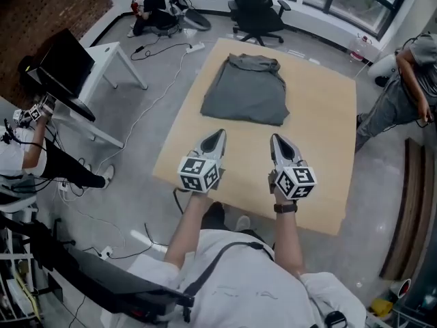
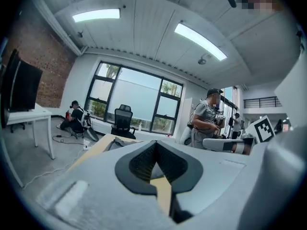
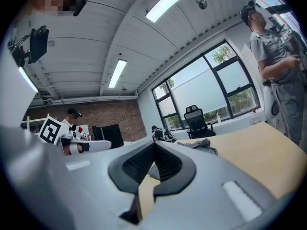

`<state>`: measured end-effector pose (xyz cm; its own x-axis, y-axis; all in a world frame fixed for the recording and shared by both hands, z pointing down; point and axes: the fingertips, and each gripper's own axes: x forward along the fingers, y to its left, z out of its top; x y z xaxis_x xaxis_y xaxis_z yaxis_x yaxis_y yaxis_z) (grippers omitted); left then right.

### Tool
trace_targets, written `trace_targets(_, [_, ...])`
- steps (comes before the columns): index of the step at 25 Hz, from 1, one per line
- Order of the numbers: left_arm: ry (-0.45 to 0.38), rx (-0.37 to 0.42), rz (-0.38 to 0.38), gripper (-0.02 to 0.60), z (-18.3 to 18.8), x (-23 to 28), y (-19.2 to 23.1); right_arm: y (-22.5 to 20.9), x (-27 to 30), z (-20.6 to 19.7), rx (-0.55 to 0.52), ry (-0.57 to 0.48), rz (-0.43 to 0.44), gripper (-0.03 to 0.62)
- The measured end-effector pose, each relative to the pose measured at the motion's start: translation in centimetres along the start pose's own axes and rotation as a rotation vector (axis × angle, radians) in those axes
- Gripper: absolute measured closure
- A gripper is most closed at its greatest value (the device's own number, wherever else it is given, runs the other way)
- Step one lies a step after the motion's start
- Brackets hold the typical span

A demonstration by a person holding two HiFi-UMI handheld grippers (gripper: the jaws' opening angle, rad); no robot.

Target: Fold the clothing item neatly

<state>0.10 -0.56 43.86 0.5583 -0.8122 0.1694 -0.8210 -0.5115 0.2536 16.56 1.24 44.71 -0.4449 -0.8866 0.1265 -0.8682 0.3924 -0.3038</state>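
Note:
A dark grey clothing item [image 1: 244, 89] lies folded into a rough rectangle on the far half of the light wooden table [image 1: 321, 115]. My left gripper [image 1: 220, 134] and right gripper [image 1: 275, 139] hover side by side above the table's near half, well short of the garment, both shut with nothing between the jaws. In the left gripper view the left gripper [image 2: 156, 145] points nearly level, and the garment [image 2: 120, 144] shows as a low grey heap beyond it. From the right gripper [image 3: 154, 146] the garment [image 3: 201, 143] also lies ahead on the tabletop.
A black office chair [image 1: 256, 9] stands beyond the table's far edge. A person in grey [image 1: 410, 80] stands at the table's right side. A white desk with a monitor [image 1: 68, 67] is at the left, with cables on the floor. Another person [image 1: 153, 9] crouches far left.

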Motion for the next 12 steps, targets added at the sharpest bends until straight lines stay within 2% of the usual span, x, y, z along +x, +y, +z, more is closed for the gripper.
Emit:
trace_targets(4, [-0.019,0.097,0.025,0.578,1.2,-3.0,-1.3,3.0,-1.4,0.4,-0.030,-0.016,0.039,0.589])
trace_targets(9, [-0.023,0.127,-0.043,0.578,1.9,-4.6,-2.6,5.9,-2.6,1.0,-0.070,-0.041,0.039,0.588])
trace_targets(12, [-0.042,0.172,-0.047,0.578,3.2,-5.4,-2.7,7.6,-3.1,1.9,-0.105,-0.065,0.015,0.589])
